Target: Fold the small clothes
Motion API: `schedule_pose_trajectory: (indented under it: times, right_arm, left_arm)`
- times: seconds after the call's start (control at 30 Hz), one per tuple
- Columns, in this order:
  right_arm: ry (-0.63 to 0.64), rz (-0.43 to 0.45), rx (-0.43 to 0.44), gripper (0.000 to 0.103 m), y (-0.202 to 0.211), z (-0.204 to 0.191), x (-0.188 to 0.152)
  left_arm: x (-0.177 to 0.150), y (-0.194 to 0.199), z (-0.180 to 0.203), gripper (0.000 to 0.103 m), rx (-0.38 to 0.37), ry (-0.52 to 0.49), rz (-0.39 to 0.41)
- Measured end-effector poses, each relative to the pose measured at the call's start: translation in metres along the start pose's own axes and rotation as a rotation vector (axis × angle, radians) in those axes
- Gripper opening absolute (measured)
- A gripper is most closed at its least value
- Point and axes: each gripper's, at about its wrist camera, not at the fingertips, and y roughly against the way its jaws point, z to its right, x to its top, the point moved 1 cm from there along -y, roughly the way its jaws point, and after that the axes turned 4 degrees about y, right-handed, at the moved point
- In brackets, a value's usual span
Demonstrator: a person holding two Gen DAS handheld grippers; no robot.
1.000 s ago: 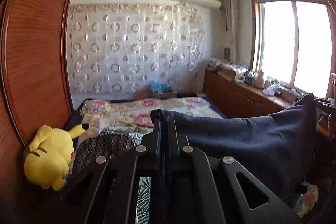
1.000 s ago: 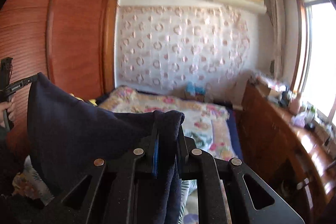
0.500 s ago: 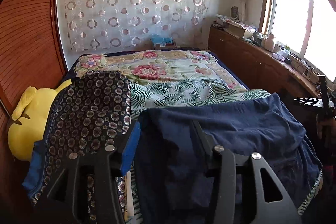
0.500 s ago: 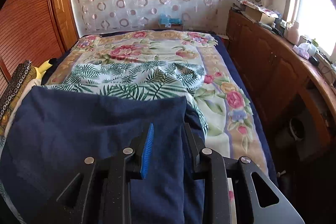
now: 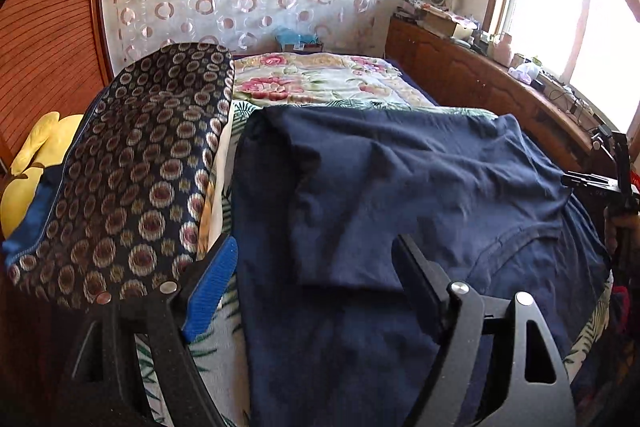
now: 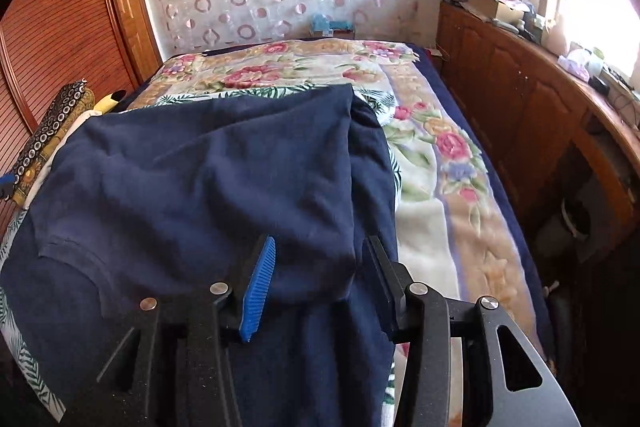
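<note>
1. The navy T-shirt [image 5: 400,195] lies spread over the near end of the bed [image 6: 432,163], filling the centre and lower part of both wrist views. Its top layer is doubled back toward the camera, and that layer's free edge shows just ahead of each pair of tongs.

2. The left tongs [image 5: 316,279] stand wide apart in the lower centre of the left view, with the blue-padded finger at left and the black one at right. They hold nothing; the shirt simply lies under the gap.

3. The right tongs [image 6: 316,275] are likewise parted in the lower centre of the right view and grip nothing, though the folded edge sits between the fingers, seemingly untouched.

4. Handling, as a judgement: the cloth looks like thin, soft knit. It is light and limp, drapes into shallow wrinkles, and will sag wherever it is unsupported. It is not fragile and not slippery against ribbed pads.

5. Where to take hold: pinch near the corners of the folded edge, one corner per tool, catching both layers so that the fold does not slide apart. A grip mid-panel would likely bunch the fabric.

6. A patterned folded garment [image 5: 132,163] sits at middle left of the left view, beside the shirt, with a yellow plush toy [image 5: 28,167] at the far left edge.
</note>
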Motion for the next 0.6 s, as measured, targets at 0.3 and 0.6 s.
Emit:
schedule_pose_trajectory:
  times: [0.3,0.6]
  right_arm:
    - [0.03,-0.025,-0.03,0.047,-0.01,-0.008,0.002]
    - [0.043,-0.021,-0.042,0.048,-0.012,-0.014,0.002]
  left_arm:
    - [-0.016,-0.02,-0.005,0.062,-0.011,0.005,-0.062]
    - [-0.015,-0.043,-0.001,0.053,0.011,0.019,-0.103]
